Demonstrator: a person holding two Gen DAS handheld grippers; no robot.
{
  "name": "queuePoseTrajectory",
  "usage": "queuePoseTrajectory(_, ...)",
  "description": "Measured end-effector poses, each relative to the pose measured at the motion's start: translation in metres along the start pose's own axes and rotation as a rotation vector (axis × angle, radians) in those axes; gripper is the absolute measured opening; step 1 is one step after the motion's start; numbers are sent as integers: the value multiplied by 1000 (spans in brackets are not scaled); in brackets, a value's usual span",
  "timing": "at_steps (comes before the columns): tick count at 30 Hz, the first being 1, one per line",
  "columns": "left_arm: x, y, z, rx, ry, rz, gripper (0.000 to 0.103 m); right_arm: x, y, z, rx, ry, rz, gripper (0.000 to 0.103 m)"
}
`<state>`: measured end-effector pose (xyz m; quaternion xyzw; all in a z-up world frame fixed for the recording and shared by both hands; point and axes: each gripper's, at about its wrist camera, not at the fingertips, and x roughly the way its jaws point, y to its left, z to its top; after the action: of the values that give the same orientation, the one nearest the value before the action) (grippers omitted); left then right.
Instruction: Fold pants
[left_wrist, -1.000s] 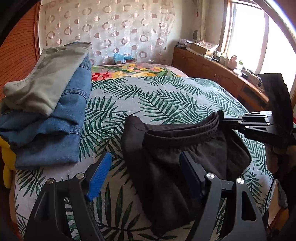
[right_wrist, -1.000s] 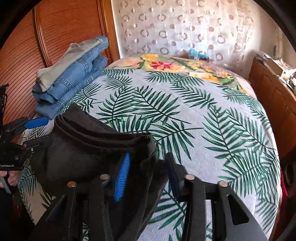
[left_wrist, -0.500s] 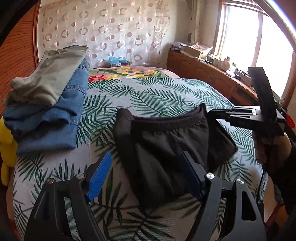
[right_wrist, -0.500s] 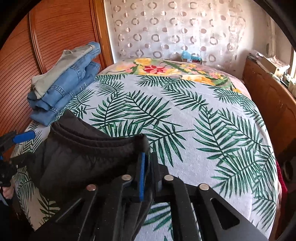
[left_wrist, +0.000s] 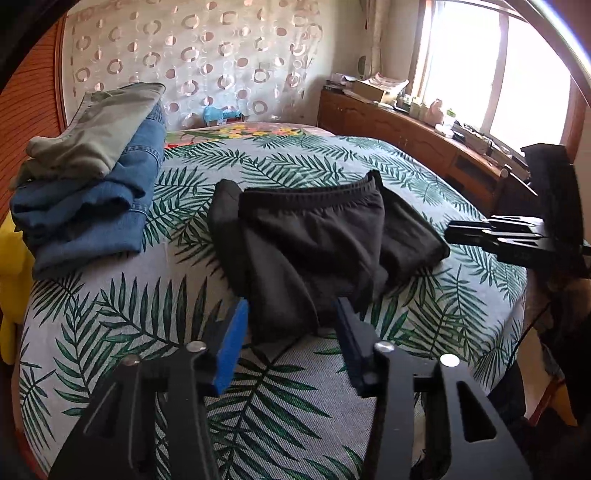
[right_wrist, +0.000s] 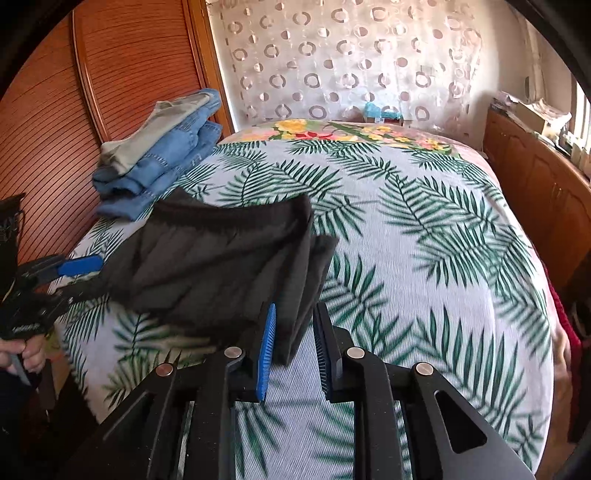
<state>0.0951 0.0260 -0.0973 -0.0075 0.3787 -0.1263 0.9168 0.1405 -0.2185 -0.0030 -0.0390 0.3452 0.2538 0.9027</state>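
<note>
While pants (right_wrist: 221, 258) lie folded, L gripper (left_wrist: 291, 332) closing, R gripper (right_wrist: 291, 332) opening, both unclamped.

Open bedspread (right_wrist: 424, 229) right of and beyond the black pants (right_wrist: 221, 258), wide enough for free passage. Blocked left of the pants by a stack of folded jeans (right_wrist: 162, 162), backed by a wooden headboard (right_wrist: 110, 92). Hemmed in further right of the pants by a wooden cabinet (right_wrist: 535, 177). Clear strip of bedspread just below the pants.
</note>
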Motion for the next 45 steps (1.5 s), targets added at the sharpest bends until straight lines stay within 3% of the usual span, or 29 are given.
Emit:
queuePoseTrajectory(9,13,2,1,1,39,12,32,8,12,-14,-63,70,-14,21)
queuePoseTrajectory(17,17,7,3,-16,40,31,8,15,11,-12,-91,47,6,19)
queuePoseTrajectory(18,15,7,5,-20,28,36,8,14,11,-12,-95,42,20,8)
queuePoseTrajectory(21,2,11,11,-40,-30,55,7,11,10,-13,-100,19,8,4)
queuePoseTrajectory(25,0,11,11,-38,-30,56,7,-3,6,-17,-93,-22,-4,3)
queuePoseTrajectory(30,4,10,6,-46,-10,48,7,-5,8,-21,-101,-5,-9,2)
queuePoseTrajectory(38,-16,-1,3,-24,-35,26,7,-30,3,-24,-65,-42,6,0)
queuePoseTrajectory(45,-11,0,2,-25,-24,28,7,-29,6,-20,-37,-72,1,1)
